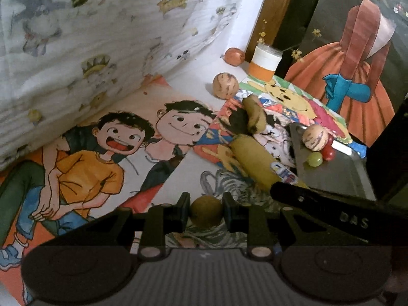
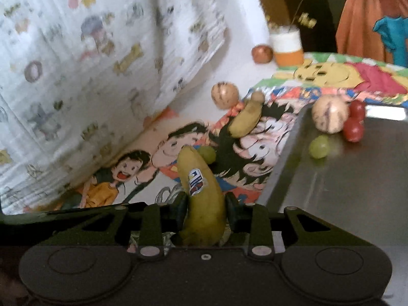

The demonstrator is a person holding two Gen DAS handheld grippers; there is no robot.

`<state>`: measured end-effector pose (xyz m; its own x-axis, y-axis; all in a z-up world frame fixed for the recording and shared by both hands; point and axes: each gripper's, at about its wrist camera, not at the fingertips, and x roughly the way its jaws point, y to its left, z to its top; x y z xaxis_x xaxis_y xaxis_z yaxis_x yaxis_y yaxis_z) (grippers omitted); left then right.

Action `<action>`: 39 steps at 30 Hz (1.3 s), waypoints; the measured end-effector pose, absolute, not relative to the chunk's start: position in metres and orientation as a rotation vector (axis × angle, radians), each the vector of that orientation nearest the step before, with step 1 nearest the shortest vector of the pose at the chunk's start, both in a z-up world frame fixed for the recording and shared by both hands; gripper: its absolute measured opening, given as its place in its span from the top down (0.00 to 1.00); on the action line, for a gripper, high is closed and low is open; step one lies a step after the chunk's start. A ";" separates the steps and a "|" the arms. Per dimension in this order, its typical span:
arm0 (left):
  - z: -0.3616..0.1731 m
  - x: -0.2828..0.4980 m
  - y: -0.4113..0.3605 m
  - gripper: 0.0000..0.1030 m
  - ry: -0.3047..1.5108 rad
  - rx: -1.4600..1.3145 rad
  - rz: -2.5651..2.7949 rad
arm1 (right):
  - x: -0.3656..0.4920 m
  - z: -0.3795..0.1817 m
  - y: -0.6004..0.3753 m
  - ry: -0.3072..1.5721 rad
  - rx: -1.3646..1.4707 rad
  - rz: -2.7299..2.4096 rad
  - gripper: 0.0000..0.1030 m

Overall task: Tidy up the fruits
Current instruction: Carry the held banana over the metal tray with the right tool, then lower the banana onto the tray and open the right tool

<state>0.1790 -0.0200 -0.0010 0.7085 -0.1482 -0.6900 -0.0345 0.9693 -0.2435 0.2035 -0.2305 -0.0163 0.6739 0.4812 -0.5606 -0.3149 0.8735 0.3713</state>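
My left gripper [image 1: 206,210] is shut on a small round olive-green fruit [image 1: 206,205], held just above the cartoon mat. My right gripper [image 2: 206,209] is shut on a yellow banana [image 2: 201,186] with a blue sticker, near the left edge of the metal tray [image 2: 344,191]. In the left wrist view the same banana [image 1: 260,160] shows with a black right finger [image 1: 318,201] over its near end. On the tray lie a striped round fruit [image 2: 329,113], a green grape [image 2: 318,146] and red fruits [image 2: 353,125].
A second, smaller banana [image 2: 246,118], a green grape [image 2: 207,153] and another striped fruit [image 2: 224,94] lie on the mat. A reddish fruit [image 2: 261,53] and an orange-and-white jar [image 2: 287,44] stand at the back. Printed fabric [image 1: 89,51] rises on the left.
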 end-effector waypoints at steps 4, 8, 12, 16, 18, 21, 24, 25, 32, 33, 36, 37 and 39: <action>0.009 0.184 -0.033 0.71 0.764 -0.242 -0.089 | 0.195 -0.006 -0.258 0.646 0.295 0.399 0.67; 0.021 0.195 -0.056 0.71 0.741 -0.233 -0.129 | 0.189 -0.004 -0.299 0.601 0.382 0.295 0.67; 0.027 0.212 -0.089 0.71 0.729 -0.190 -0.192 | 0.193 -0.006 -0.331 0.579 0.390 0.159 0.67; 0.025 0.226 -0.125 0.71 0.732 -0.158 -0.282 | 0.201 -0.012 -0.356 0.586 0.381 0.080 0.67; 0.019 0.232 -0.140 0.71 0.742 -0.138 -0.313 | 0.204 -0.016 -0.368 0.587 0.399 0.055 0.67; 0.010 0.240 -0.156 0.71 0.763 -0.123 -0.347 | 0.210 -0.025 -0.380 0.594 0.428 0.017 0.67; 0.000 0.248 -0.168 0.71 0.771 -0.089 -0.360 | 0.214 -0.032 -0.388 0.610 0.442 -0.017 0.67; -0.002 0.249 -0.170 0.71 0.771 -0.080 -0.363 | 0.215 -0.035 -0.390 0.615 0.446 -0.024 0.67; -0.015 0.264 -0.178 0.71 0.780 -0.065 -0.377 | 0.222 -0.043 -0.389 0.635 0.449 -0.028 0.67; -0.016 0.266 -0.179 0.71 0.782 -0.062 -0.377 | 0.222 -0.043 -0.389 0.635 0.447 -0.026 0.67; -0.020 0.269 -0.181 0.71 0.792 -0.057 -0.378 | 0.222 -0.043 -0.388 0.635 0.446 -0.027 0.66; -0.022 0.270 -0.181 0.71 0.796 -0.056 -0.378 | 0.222 -0.043 -0.388 0.634 0.445 -0.029 0.66; -0.023 0.269 -0.182 0.71 0.791 -0.047 -0.379 | 0.222 -0.042 -0.387 0.632 0.443 -0.034 0.66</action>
